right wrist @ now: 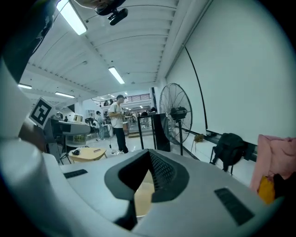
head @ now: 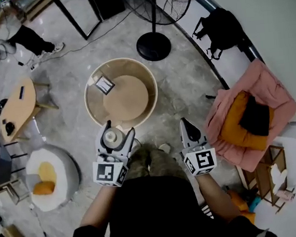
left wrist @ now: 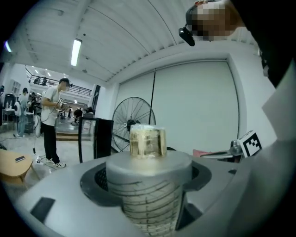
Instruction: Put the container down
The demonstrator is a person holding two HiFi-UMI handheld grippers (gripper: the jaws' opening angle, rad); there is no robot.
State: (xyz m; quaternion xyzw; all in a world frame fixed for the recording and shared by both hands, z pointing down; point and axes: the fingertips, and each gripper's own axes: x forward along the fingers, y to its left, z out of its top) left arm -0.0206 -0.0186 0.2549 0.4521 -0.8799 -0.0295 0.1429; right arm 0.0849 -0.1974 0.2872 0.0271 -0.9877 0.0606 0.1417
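Note:
My left gripper (head: 112, 139) is shut on a clear container (head: 111, 138) with a grey lid, held upright over the near rim of a round wooden table (head: 146, 106). In the left gripper view the container (left wrist: 149, 196) fills the middle, with printed measuring lines on its body, a grey lid and a yellowish clear knob on top; the left gripper (left wrist: 148, 185) has its jaws around it. My right gripper (head: 187, 126) hangs to the right of the table, off its edge. Its jaws meet at the tip in the right gripper view (right wrist: 149, 155) with nothing between them.
A small framed marker card (head: 104, 84) lies on the round table. A standing fan's base (head: 154, 46) is beyond it. A pink armchair (head: 270, 85) stands at the right, a white pouf (head: 64, 165) and a low wooden table (head: 18, 107) at the left. A person (head: 9, 24) stands far left.

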